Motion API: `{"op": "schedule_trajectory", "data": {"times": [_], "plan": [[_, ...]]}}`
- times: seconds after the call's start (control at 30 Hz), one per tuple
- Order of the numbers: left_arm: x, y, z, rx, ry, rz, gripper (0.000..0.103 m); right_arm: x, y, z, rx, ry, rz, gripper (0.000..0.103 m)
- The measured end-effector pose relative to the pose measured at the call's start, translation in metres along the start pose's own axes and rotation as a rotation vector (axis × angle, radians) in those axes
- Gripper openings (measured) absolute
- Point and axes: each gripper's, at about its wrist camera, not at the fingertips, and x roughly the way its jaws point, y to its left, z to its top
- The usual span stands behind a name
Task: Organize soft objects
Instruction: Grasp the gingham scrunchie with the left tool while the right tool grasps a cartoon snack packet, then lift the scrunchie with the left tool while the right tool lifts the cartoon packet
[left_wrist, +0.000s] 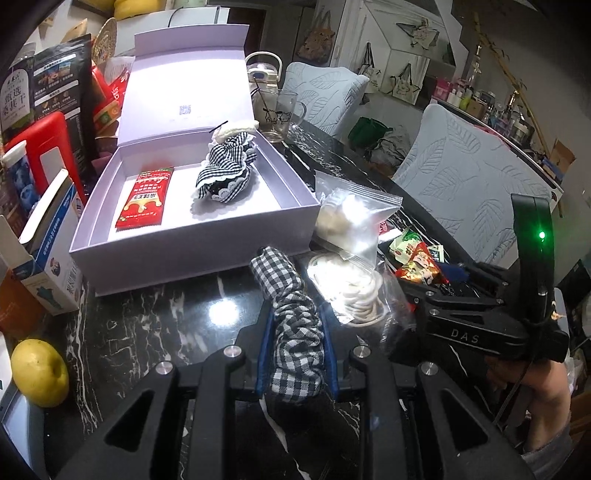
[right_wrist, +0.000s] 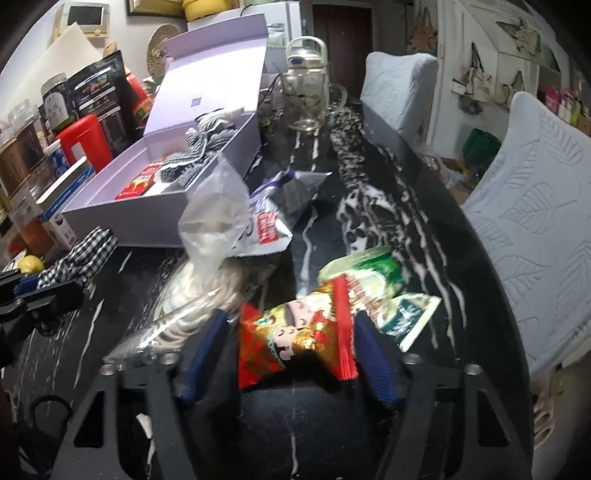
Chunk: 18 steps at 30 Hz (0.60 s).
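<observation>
The left tongs (left_wrist: 297, 354) are pinching a checked scrunchie (left_wrist: 295, 332) between their blue pads, just in front of the open purple box (left_wrist: 192, 243). I think it is going into the box next, so it should be lifted over the near wall before letting go, and dropped in the bare spot between the red packet (left_wrist: 144, 201) and the other checked cloth (left_wrist: 227, 170).

The right tongs (right_wrist: 291, 347) are sitting around a red snack packet (right_wrist: 295, 339). Their pads are touching its ends, but I cannot tell if they are really squeezing. A green packet (right_wrist: 373, 280) is lying just behind it, and a clear bag (right_wrist: 214, 221) of white things is lying near the box.

The surface (left_wrist: 166, 325) is shiny black stone with white streaks. A lemon (left_wrist: 38, 373) is sitting at its left edge. Farther back, a glass cup (left_wrist: 282, 114) is standing behind the box, and two pale padded chairs (left_wrist: 476, 177) are standing by the far side.
</observation>
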Motion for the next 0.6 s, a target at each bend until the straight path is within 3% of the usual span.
{"op": "schedule_trajectory", "data": {"times": [0.2, 0.6], "plan": [[0.000, 0.003, -0.001, -0.011, 0.000, 0.003, 0.024, 0.002, -0.001, -0.006, 0.014, 0.014, 0.029, 0.041], [-0.008, 0.001, -0.004, -0.002, -0.008, -0.010, 0.024, -0.022, -0.005, -0.026, 0.085, 0.012, 0.027, 0.040]]}}
